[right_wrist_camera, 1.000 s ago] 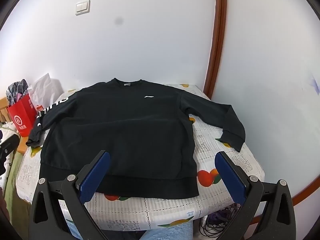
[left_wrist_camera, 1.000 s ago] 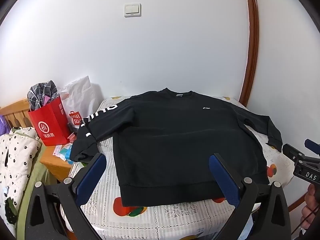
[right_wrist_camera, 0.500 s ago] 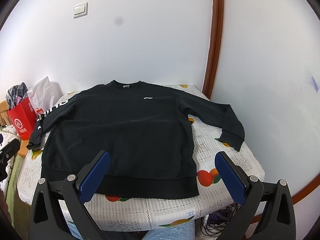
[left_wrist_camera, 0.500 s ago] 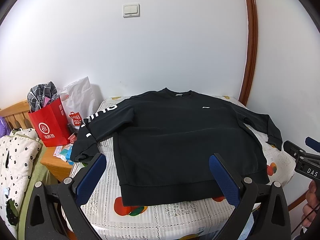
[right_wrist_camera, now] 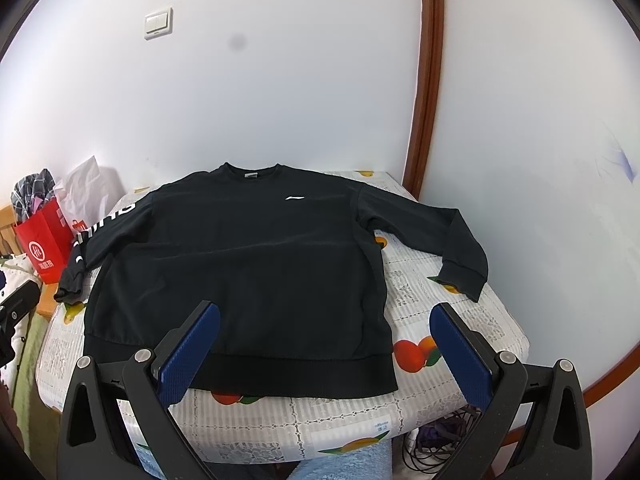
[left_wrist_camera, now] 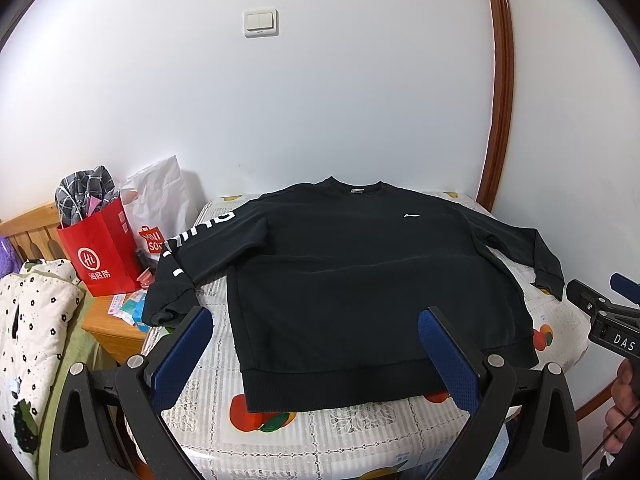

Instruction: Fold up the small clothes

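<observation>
A black long-sleeved sweatshirt (left_wrist_camera: pixel 360 280) (right_wrist_camera: pixel 248 272) lies flat, face up, on a small table with a fruit-print cover (left_wrist_camera: pixel 224 440) (right_wrist_camera: pixel 452 320). Its collar points to the wall, both sleeves are spread out, and the left sleeve with white lettering hangs over the table's left edge. My left gripper (left_wrist_camera: pixel 316 332) hovers open above the hem, nothing between its blue pads. My right gripper (right_wrist_camera: pixel 324 328) is open too, over the hem's right half. The right gripper's tip (left_wrist_camera: pixel 600 312) shows at the right edge of the left wrist view.
A red paper bag (left_wrist_camera: pixel 100 248) stuffed with checked cloth and a white bag (left_wrist_camera: pixel 160 200) stand on a wooden nightstand (left_wrist_camera: pixel 112 328) left of the table. A spotted quilt (left_wrist_camera: pixel 32 320) lies at far left. Walls close behind and right. Cables (right_wrist_camera: pixel 440 440) lie on the floor.
Both grippers have drifted back and up very slightly; the sweatshirt lies as before and neither gripper has shut.
</observation>
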Tool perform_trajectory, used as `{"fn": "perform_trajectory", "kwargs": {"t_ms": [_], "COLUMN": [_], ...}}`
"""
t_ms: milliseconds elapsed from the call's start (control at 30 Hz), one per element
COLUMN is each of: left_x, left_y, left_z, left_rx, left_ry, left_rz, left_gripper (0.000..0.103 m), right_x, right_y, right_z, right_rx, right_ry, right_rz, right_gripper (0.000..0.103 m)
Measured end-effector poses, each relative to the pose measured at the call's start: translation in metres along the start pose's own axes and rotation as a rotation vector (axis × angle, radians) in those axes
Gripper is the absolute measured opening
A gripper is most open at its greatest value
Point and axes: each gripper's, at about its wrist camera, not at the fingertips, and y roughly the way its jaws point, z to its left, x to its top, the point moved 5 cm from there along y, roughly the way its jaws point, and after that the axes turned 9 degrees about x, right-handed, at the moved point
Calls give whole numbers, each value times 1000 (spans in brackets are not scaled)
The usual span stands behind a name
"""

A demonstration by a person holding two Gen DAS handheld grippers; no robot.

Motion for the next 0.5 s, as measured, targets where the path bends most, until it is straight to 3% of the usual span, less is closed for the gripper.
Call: {"fn": "perform_trajectory", "kwargs": {"t_ms": [500], "left_x": [1], "left_y": [-1], "left_z": [0], "left_rx": [-3], "left_ry": [-1], "left_rz": [0], "left_gripper": [103], "right_x": [-1], "right_y": [-1], "right_z": [-1], "right_rx": [-6], "right_ry": [0], "right_rz": [-2], "right_gripper": [103]}}
